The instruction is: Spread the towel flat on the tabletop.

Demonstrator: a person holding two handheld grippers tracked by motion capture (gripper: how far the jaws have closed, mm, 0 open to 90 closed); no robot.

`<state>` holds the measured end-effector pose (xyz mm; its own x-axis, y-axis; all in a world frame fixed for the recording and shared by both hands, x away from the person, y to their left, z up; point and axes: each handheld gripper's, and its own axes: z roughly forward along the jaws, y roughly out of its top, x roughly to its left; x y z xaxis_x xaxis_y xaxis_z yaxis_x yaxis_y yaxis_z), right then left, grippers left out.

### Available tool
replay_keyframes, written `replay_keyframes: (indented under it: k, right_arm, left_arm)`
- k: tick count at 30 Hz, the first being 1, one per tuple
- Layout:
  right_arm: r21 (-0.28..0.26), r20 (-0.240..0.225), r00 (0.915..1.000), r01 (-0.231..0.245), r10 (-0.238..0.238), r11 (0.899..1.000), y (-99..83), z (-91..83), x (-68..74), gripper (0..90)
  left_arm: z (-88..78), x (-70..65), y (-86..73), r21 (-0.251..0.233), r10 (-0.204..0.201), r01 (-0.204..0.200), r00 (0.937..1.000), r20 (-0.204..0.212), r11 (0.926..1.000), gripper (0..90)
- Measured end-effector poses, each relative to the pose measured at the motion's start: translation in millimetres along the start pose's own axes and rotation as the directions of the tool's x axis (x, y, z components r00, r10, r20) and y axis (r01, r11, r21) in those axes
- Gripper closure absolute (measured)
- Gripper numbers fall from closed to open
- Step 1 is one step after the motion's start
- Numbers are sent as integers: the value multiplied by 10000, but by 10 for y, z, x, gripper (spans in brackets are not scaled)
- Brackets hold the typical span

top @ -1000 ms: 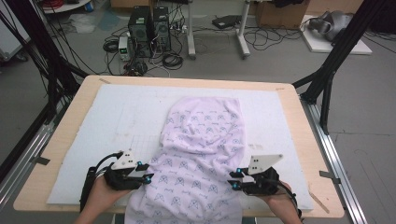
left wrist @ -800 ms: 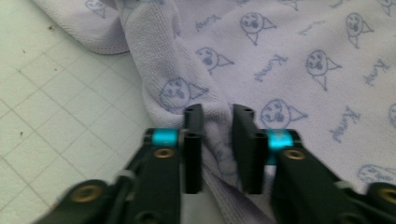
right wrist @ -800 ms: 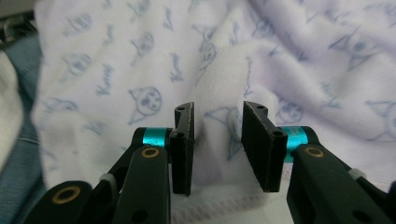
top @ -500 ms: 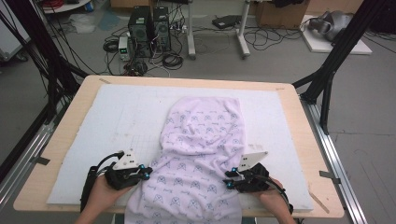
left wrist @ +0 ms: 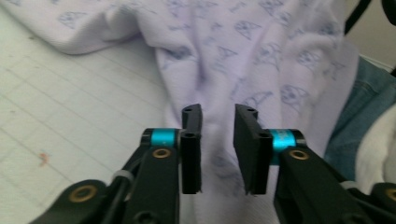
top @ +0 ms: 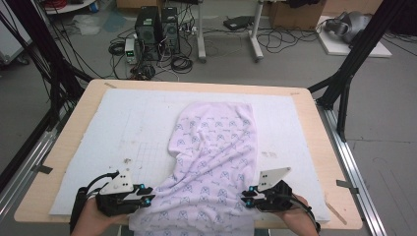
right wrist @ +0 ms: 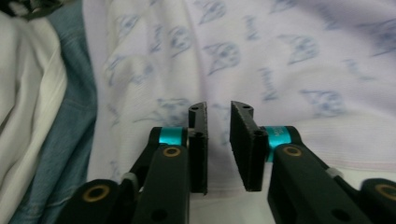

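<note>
The near end of the cloth (top: pixel 211 162) hangs past the table (top: pixel 74 128) edge and is cut off by the bottom of the high view. There the left gripper (top: pixel 145 195) and right gripper (top: pixel 247 198) have their jaw tips against the cloth, too small to tell whether fabric is pinched. Both hands are cropped at the wrist. In the gripper views the print is blurred.
</note>
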<state>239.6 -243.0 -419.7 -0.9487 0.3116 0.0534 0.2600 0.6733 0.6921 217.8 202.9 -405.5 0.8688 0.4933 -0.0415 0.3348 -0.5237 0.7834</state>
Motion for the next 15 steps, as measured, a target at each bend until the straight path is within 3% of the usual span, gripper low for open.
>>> replay_keyframes:
  k: [4,8,11,15]
  right_arm:
    - [-329,420,9987,-277,291,9991,30,-10,-156,712]
    - [-241,569,9970,-509,522,9984,36,104,-304,686]
    - [-151,638,9957,-671,679,9976,32,165,-368,672]
    - [-168,670,9953,-691,701,9975,23,175,-389,655]
  left_arm:
    - [128,187,67,-287,-231,221,9991,-345,9993,687]
    - [393,360,114,-40,-339,338,9985,-431,9994,791]
    - [540,398,150,107,-361,362,9993,-45,9993,814]
    - [648,335,208,150,-323,315,9980,536,9994,717]
